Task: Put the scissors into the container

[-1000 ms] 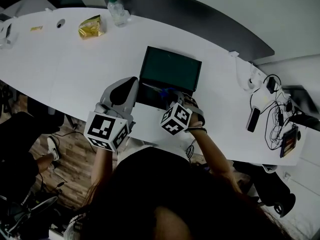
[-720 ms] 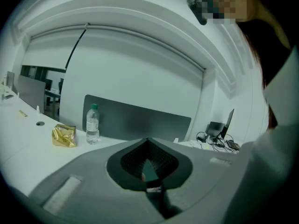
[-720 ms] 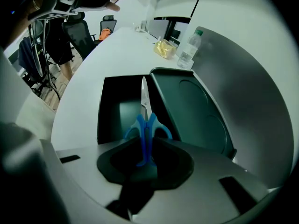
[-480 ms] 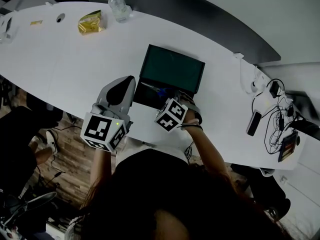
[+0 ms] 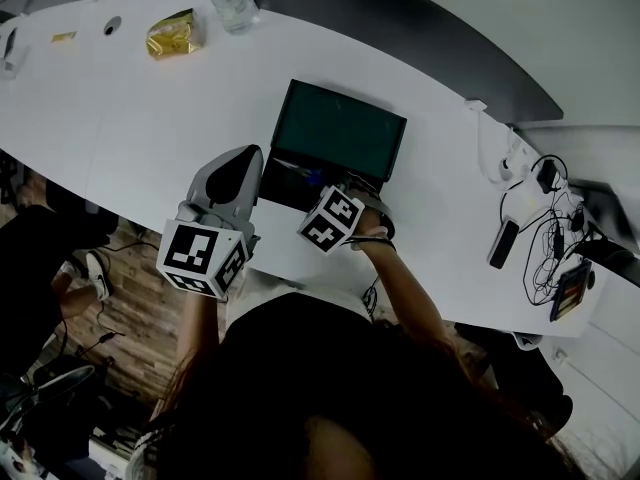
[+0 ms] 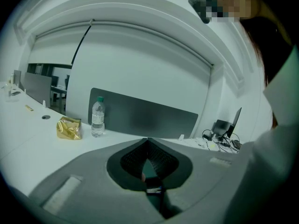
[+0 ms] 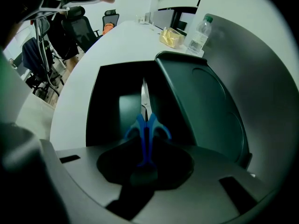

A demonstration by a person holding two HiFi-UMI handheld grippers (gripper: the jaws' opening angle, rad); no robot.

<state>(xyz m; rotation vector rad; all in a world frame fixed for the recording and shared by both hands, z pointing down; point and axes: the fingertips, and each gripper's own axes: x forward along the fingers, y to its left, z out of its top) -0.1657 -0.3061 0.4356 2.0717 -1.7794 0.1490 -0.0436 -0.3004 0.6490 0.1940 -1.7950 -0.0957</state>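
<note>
Blue-handled scissors (image 7: 145, 125), blades closed, tips pointing into open dark rectangular container (image 7: 106, 107)

Black top (image 5: 300, 358), dark hair. Left claw (image 6: 147, 140) and right claw (image 7: 145, 160) are smooth grey shells, each carrying a black-and-white marker cube (image 5: 203, 258) at six o'clock.

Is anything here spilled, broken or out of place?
Nothing looks spilled or broken. The dark green open-lidded container stands on the white table, and the blue-handled scissors sit straight in the right gripper, over it.

No legible txt or nos.
</note>
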